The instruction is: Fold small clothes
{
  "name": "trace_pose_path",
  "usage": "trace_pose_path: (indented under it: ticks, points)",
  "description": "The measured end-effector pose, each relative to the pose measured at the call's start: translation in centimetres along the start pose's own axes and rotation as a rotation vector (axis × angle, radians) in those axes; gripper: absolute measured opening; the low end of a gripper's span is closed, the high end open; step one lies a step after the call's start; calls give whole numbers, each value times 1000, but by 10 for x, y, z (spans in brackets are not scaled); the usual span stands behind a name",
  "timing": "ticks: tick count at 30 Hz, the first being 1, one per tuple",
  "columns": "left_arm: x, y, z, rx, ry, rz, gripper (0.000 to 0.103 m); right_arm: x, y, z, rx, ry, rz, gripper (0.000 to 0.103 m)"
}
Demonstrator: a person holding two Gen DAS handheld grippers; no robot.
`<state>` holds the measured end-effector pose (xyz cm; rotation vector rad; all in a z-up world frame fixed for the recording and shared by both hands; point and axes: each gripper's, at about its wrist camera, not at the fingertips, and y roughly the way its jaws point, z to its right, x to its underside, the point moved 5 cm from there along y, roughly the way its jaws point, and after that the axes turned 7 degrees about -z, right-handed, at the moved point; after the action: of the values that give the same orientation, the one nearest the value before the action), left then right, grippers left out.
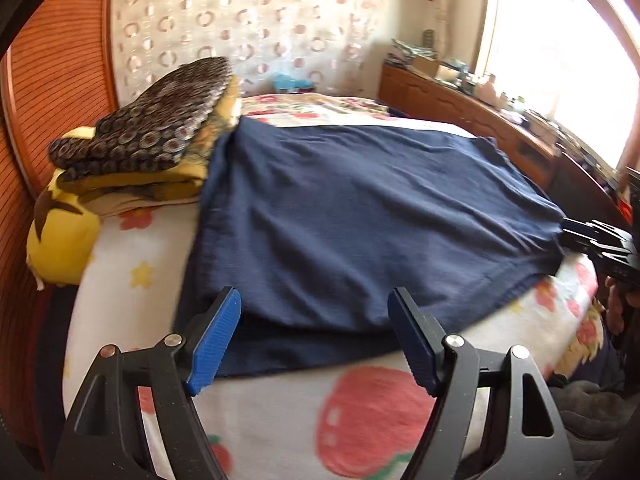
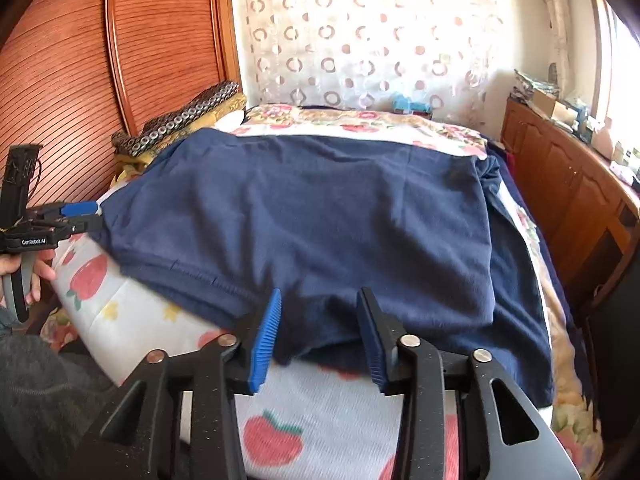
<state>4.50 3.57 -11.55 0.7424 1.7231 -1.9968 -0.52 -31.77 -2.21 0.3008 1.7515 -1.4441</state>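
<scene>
Folding barely begun: dark navy knit garment (image 1: 360,208) spread across strawberry-print bed (image 1: 372,420), mid-frame.

Left tool (image 1: 314,336) wide apart, empty; right tool (image 2: 318,334) parted astride near hem; every fold left.

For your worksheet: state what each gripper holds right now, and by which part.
Nothing is held. The left gripper and right gripper both stand open at the near edge of the navy blue cotton garment.

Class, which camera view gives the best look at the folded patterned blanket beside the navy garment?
The left wrist view: the dark patterned blanket lies close and large on yellow bedding, its circle print clear. The right wrist view shows only its thin far edge behind the navy garment.
</scene>
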Motion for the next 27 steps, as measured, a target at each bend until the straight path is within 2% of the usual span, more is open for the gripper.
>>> trace_pose_path:
  ticks: [8,12,19,21,22,23,24,27]
  points:
    - [3,18,-46,-79,-84,-29,77,5,30,3,41,2,-28,48]
    - [5,23,-57,-73,-118,-38,77,10,40,6,55,5,-38,48]
    - [1,27,-59,-13,-139,-25,76,13,39,1,66,-5,-9,50]
    - [-1,27,-59,6,-142,-19,63,14,38,2,61,-5,-7,50]
    - [-2,28,-59,15,-142,-16,50,15,36,6,59,-6,-7,50]
    - [-3,29,-58,19,-139,-18,25,16,35,9,56,-7,-6,50]
    - [-5,30,-55,51,-128,-30,11,17,35,9,54,-7,-6,50]
    - [-16,22,-40,102,-97,-9,9,16,33,13,49,-1,-9,50]
